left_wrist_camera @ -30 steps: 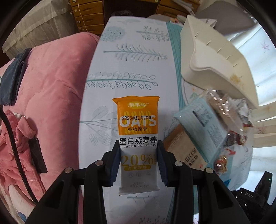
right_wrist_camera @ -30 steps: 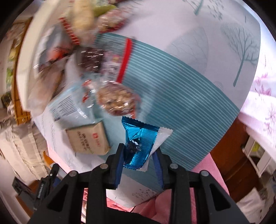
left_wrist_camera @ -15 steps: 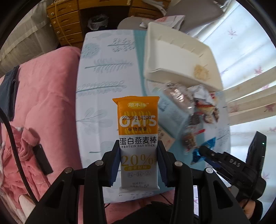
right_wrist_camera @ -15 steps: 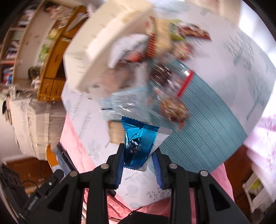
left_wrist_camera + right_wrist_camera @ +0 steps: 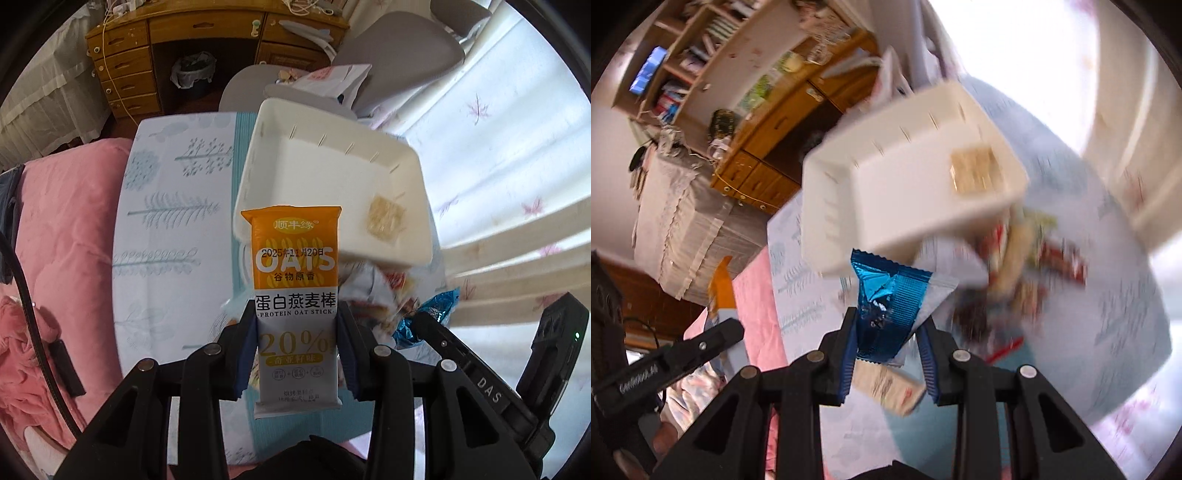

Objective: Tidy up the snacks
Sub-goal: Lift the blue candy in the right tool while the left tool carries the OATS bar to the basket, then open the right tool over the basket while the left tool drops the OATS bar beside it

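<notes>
Bright, blown-out daylight from the curtains point(image 5: 498, 155), fisheye-bent edges, heavy motion blur, probably worst right-wrist.

Bedroom, daylit
Wooden desk with drawers point(image 5: 125, 70) at back, grey chair point(image 5: 402, 48) beside it; bright curtained window point(image 5: 517, 147) (leaf print); pink bedding point(image 5: 62, 236) at left.

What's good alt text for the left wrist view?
The left gripper clamps an upright orange-and-white oat bar packet above a leaf-print table. Behind it sits a white bin holding one snack; the right gripper holds a blue wrapper.
</notes>
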`<state>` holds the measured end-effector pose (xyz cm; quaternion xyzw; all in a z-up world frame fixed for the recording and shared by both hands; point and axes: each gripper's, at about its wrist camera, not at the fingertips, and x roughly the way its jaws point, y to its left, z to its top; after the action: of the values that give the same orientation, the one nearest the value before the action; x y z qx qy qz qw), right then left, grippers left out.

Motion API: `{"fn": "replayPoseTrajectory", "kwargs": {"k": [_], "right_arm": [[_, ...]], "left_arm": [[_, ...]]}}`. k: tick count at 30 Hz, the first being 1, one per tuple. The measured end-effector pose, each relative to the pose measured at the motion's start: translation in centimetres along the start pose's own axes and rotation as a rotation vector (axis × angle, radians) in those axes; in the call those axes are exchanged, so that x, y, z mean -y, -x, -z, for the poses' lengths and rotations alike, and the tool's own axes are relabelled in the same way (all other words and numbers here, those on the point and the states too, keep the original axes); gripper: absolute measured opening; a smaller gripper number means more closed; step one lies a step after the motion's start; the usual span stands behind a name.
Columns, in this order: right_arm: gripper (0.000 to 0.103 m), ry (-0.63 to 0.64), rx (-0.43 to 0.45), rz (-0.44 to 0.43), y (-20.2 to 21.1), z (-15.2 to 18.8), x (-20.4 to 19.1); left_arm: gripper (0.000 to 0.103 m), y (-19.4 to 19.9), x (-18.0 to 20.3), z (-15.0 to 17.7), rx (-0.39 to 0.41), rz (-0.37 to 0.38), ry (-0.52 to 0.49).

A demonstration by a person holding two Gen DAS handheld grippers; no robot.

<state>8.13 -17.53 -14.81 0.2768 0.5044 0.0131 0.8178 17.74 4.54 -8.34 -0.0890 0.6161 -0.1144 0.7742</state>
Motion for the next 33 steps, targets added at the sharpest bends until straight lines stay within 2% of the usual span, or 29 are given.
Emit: {"fn": "replayPoseTrajectory", "kwargs": {"k": [8,13,16,18,19,23,28,33], "right_arm": [[0.031,0.23,0.082,-0.017,-0.2,-5.6,-0.4],[0.031,0.339,0.084,-0.018,-1.6,-7.6,-0.5],[0.032,0.363,0.071,-0.025,-2.5,-8.6,-0.2],[0.032,0.361,0.06,-0.026,-2.8,-8.9,0.0],[0.034,0.355,0.052,-0.025,-3.0,-9.0,0.2],[0.056,0.324,0.024,-0.022,-3.4,-9.1,0.9],[0.058,0.306,0.031,-0.024,-2.8,-8.6,0.9],[0.069,0.304,0.062,-0.027,-1.4,-7.3,0.2]], "left_arm": [[0.038,-2.8,2.2,-4.8,0.071,0.039,0.074],[0.039,-4.7,3.0,-6.6,0.11,0.041,0.104],[0.039,-5.5,3.5,-7.2,0.111,0.029,0.117],[0.051,-5.9,3.6,-7.4,0.108,0.025,0.117],[0.062,-5.9,3.7,-7.4,0.105,0.018,0.115],[0.066,-5.8,3.6,-7.2,0.104,-0.013,0.128],[0.069,-4.5,3.1,-6.2,0.111,-0.017,0.132],[0.074,-2.3,2.4,-4.1,0.136,0.011,0.113]]}}
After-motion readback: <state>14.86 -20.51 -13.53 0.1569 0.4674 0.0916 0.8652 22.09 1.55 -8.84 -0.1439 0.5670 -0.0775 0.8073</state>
